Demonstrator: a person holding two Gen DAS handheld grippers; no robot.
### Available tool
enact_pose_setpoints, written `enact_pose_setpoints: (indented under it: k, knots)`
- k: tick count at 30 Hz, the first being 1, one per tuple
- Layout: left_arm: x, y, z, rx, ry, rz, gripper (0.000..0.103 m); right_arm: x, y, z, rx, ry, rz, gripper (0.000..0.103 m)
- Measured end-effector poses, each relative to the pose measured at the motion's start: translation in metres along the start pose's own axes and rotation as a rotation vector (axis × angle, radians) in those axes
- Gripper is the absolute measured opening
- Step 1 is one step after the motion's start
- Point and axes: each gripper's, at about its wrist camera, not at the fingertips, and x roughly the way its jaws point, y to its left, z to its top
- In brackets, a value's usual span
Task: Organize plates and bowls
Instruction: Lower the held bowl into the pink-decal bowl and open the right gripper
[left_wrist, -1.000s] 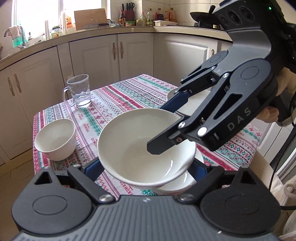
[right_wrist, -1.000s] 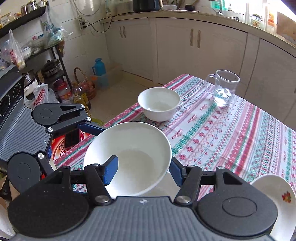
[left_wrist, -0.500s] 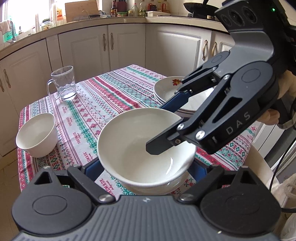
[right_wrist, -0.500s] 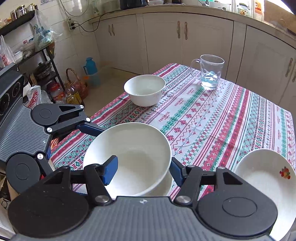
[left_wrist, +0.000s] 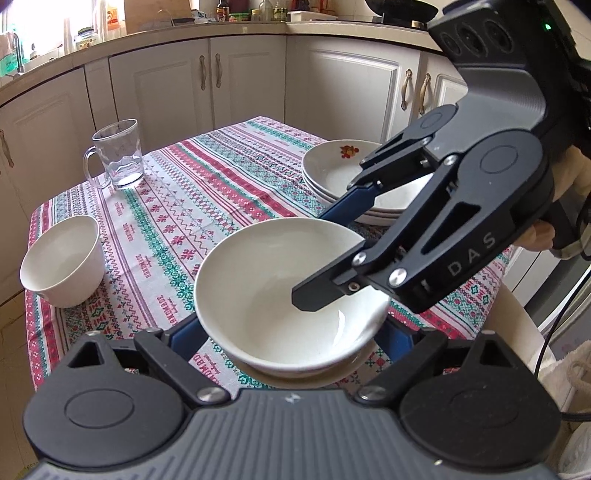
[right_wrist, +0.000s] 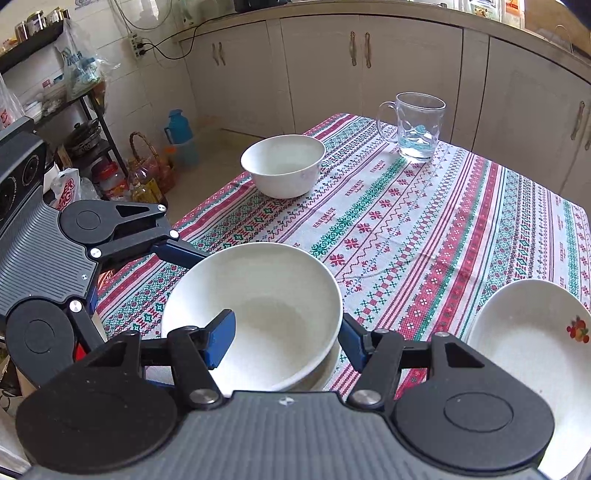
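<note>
Currently, I have the wide white bowl (left_wrist: 280, 291) low over the near edge of the patterned tablecloth (right_wrist: 424, 229), above another white dish whose rim shows beneath it. My right gripper (right_wrist: 286, 338) pinches the bowl's near wall, one blue pad inside and one outside. My left gripper (left_wrist: 288, 338) straddles the bowl with its fingers at either flank; I cannot tell whether they press on it. A stack of plates with a fruit motif (left_wrist: 343, 173) sits beside it. A deeper white bowl (right_wrist: 283, 165) and a glass mug (right_wrist: 417, 127) stand well apart.
</note>
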Motion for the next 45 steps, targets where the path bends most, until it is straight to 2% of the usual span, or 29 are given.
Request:
enact_pose_setpoints:
  k: [22,25,26,27,30,38,45]
  knots:
    - [0.009,0.004,-0.001,0.001,0.018,-0.025,0.097,0.007,-0.005,-0.009,0.004,-0.008,0.003,0.068]
    - [0.007,0.002,-0.001,0.018,0.015,-0.013,0.098,0.007,-0.004,-0.01,-0.001,-0.014,0.01,0.079]
    - [0.006,0.001,-0.002,0.025,0.014,-0.008,0.098,0.006,-0.003,-0.01,-0.008,-0.021,0.0,0.091]
    - [0.004,0.001,-0.002,0.028,0.015,-0.004,0.098,0.005,-0.001,-0.01,-0.017,-0.028,-0.009,0.098]
    - [-0.001,0.003,-0.006,0.022,0.019,0.004,0.098,0.001,0.003,-0.01,-0.038,-0.046,-0.015,0.103]
    - [-0.019,0.012,-0.019,-0.023,0.004,0.03,0.098,0.003,0.008,-0.023,-0.028,-0.058,-0.055,0.103]
    - [-0.036,0.022,-0.027,-0.051,-0.043,0.068,0.098,-0.001,0.009,-0.023,-0.006,-0.077,-0.08,0.103]
